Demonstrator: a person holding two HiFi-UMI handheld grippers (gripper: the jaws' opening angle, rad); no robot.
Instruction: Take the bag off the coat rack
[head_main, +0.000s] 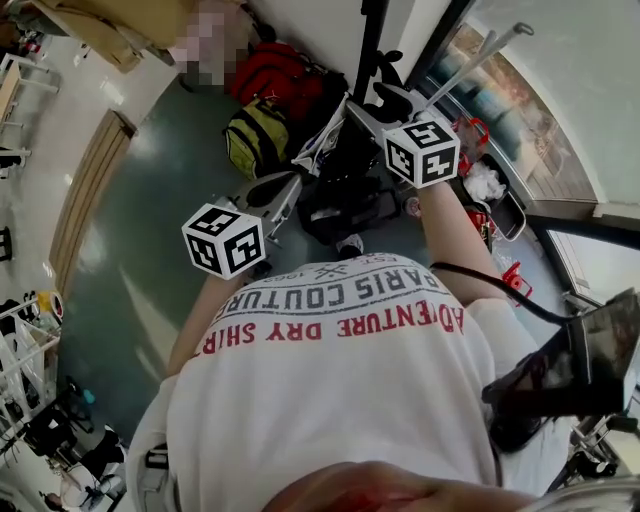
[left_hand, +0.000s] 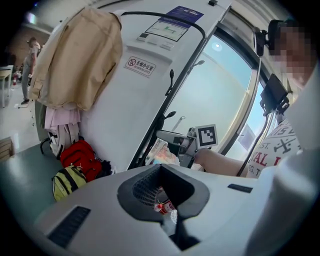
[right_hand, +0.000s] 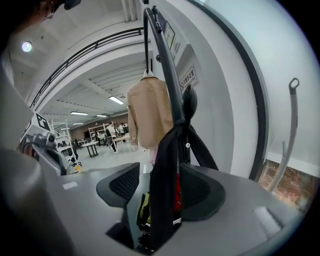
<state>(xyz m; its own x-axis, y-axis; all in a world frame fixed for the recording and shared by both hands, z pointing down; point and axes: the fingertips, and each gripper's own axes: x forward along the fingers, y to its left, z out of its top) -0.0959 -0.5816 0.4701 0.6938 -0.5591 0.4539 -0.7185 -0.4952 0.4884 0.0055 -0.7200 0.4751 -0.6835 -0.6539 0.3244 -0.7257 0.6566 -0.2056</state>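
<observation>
Grey left tongs (left_hand: 167, 201) stood slightly apart, empty. At their two o'clock, the right tongs (right_hand: 157, 192) gaped around the black bag strap (right_hand: 162, 165), unpinched, which hung from twelve to six off the coat rack (right_hand: 167, 62). Backpacks (head_main: 255, 138) lay on the grey-green floor (head_main: 150, 220) of a white-walled hall.

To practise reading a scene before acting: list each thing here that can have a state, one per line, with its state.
Black bag: hanging from the coat rack.
Right gripper: tongs open either side of the black bag, not clamped.
Left gripper: tongs apart, nothing between them.
Beige jacket: hanging up.
Red backpack: on the floor.
Yellow-green backpack: on the floor beside it.
</observation>
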